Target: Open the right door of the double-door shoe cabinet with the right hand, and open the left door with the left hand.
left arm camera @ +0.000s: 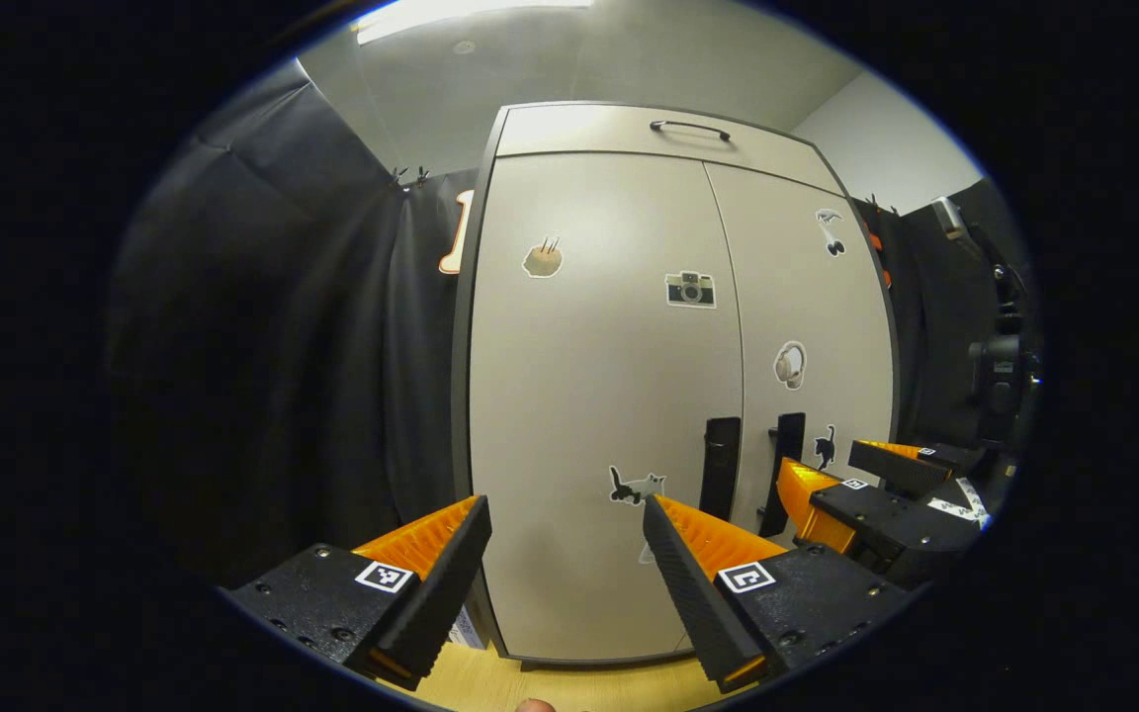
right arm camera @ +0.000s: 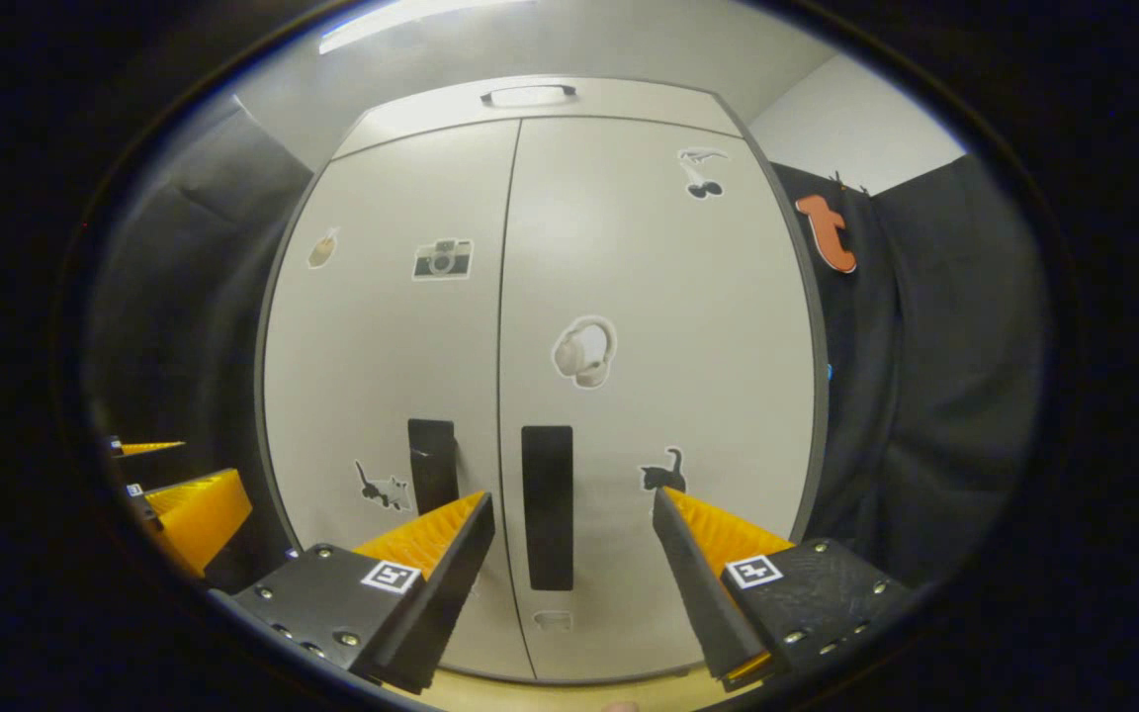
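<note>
Shoe cabinet (left arm camera: pixel 609 396) stands dead ahead in both views, on a light wood floor (left arm camera: pixel 569 682), dark cloth on either side. Pale grey, tall, both doors flush shut, thin seam down the middle. Left door (left arm camera: pixel 599 396): food-like sticker (left arm camera: pixel 542 259) upper left, camera sticker (left arm camera: pixel 690 289) near the seam, cat sticker (left arm camera: pixel 635 487) low, dark vertical handle (left arm camera: pixel 720 467) by the seam. Right door (right arm camera: pixel 649 376): small sticker up top (right arm camera: pixel 698 170), headphones sticker (right arm camera: pixel 584 351) mid-panel, black cat sticker (right arm camera: pixel 664 471) lower, dark vertical handle (right arm camera: pixel 548 506) just right of the seam. Top panel above the doors carries a horizontal bar handle (left arm camera: pixel 690 129). Left gripper (left arm camera: pixel 567 514) is fingers spread wide, nothing between them, aimed at the left door's lower half, not touching. Right gripper (right arm camera: pixel 574 509) is also spread apart, empty, framing the right door's handle, apart from it; in the left gripper view it sits just right of the handles (left arm camera: pixel 856 475).
</note>
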`<act>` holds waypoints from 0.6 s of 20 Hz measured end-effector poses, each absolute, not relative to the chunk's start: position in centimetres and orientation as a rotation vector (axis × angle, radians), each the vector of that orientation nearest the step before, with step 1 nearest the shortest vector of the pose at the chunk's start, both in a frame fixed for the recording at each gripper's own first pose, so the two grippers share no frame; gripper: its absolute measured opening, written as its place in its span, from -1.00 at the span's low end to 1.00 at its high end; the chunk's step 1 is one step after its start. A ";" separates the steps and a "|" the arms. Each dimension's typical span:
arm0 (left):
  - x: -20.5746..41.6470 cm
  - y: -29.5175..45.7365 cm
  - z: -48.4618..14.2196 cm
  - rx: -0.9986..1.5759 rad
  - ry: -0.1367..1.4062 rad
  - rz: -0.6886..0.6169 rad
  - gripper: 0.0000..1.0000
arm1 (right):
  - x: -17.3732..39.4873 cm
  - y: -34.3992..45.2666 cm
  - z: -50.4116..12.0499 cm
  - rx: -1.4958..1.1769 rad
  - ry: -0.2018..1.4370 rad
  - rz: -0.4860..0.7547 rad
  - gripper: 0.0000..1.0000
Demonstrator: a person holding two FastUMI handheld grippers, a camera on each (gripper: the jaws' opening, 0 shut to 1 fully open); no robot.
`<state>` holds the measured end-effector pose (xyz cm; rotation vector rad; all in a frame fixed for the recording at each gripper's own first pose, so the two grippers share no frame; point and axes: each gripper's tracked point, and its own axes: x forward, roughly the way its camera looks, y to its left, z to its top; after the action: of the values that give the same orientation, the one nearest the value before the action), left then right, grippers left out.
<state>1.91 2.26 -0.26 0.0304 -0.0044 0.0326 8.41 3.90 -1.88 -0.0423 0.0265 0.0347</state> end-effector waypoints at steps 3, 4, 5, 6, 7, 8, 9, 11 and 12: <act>2.5 2.8 -0.4 0.030 -0.002 0.040 0.92 | 9.6 4.2 -2.6 -0.056 0.041 0.029 0.93; 2.7 3.0 -0.5 0.029 0.000 0.043 0.92 | 10.0 4.5 -2.9 -0.059 0.044 0.032 0.89; 2.9 3.2 -0.6 0.027 0.002 0.046 0.92 | 10.3 4.7 -3.1 -0.061 0.049 0.034 0.89; 3.1 3.3 -0.7 0.025 0.004 0.047 0.92 | 10.6 4.8 -3.3 -0.064 0.055 0.035 0.89; 3.2 3.4 -0.9 0.023 0.007 0.048 0.92 | 10.8 4.8 -3.5 -0.070 0.059 0.028 0.84; 3.5 3.4 -1.0 0.023 0.009 0.049 0.92 | 11.2 5.0 -3.8 -0.076 0.063 0.028 0.82; 3.6 3.5 -1.1 0.022 0.010 0.052 0.92 | 11.4 5.1 -3.9 -0.082 0.067 0.029 0.73; 3.9 3.6 -1.2 0.021 0.013 0.052 0.93 | 11.8 5.4 -4.3 -0.090 0.074 0.032 0.73; 4.1 3.7 -1.3 0.020 0.015 0.053 0.92 | 12.2 5.3 -4.5 -0.093 0.076 0.025 0.73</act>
<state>4.06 3.71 -1.29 0.0204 0.0146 0.0529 12.17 5.28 -4.45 -0.0925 0.0763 0.0245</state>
